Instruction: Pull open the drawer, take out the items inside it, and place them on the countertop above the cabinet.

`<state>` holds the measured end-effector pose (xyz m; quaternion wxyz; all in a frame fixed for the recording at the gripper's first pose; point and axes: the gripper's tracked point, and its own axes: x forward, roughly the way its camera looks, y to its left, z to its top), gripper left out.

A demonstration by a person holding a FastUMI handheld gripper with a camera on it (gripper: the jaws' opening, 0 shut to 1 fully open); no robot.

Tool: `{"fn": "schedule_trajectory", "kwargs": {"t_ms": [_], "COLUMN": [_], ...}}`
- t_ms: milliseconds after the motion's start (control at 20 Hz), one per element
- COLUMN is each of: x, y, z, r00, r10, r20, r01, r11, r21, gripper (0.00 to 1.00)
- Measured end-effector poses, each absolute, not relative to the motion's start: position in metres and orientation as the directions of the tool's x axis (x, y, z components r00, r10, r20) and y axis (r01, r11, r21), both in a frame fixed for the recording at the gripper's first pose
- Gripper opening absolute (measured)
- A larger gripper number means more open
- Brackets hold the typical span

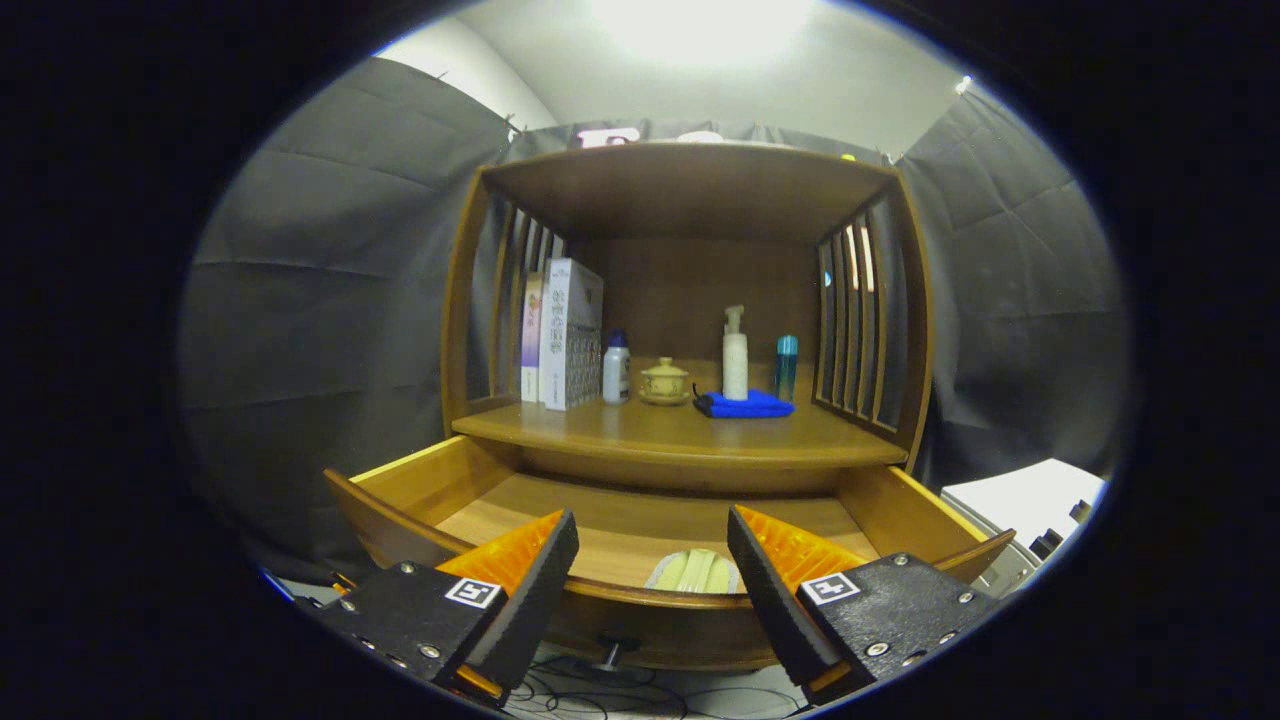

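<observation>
Gripper view has the jaws spread wide and empty over the front of the open drawer (420,480), with a pale green thing (697,571) lying inside, straight ahead and below, under the worktop (680,432).

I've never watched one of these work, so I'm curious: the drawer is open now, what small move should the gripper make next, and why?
Probably ease the open gripper forward and down into the drawer, toward the pale green item. It lies just behind the drawer front, between the spread fingers, which hold nothing.
</observation>
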<state>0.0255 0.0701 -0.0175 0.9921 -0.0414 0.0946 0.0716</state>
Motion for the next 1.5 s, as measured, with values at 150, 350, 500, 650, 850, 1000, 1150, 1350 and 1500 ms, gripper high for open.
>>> {"fn": "schedule_trajectory", "kwargs": {"t_ms": [150,350,500,650,850,1000,1150,1350,1500], "x": [0.042,0.053,0.061,0.069,0.078,0.081,0.086,0.082,0.084], "y": [0.063,0.073,0.062,0.045,0.029,0.021,0.026,0.034,0.033], "z": [-0.033,-0.055,-0.068,-0.077,-0.095,-0.104,-0.110,-0.125,-0.122], "r00": [0.944,0.864,0.810,0.772,0.675,0.631,0.620,0.562,0.571], "r10": [0.120,0.204,0.198,0.155,0.137,0.129,0.138,0.150,0.115], "r20": [-0.307,-0.461,-0.553,-0.616,-0.725,-0.765,-0.773,-0.814,-0.813], "r01": [-0.147,-0.202,-0.191,-0.161,-0.118,-0.082,-0.077,-0.082,-0.072], "r11": [0.987,0.978,0.979,0.986,0.990,0.992,0.990,0.989,0.993], "r21": [-0.063,0.053,0.071,0.047,0.077,0.100,0.116,0.126,0.090], "gripper": [0.93,0.93,0.93,0.93,0.92,0.85,0.74,0.62,0.38]}}
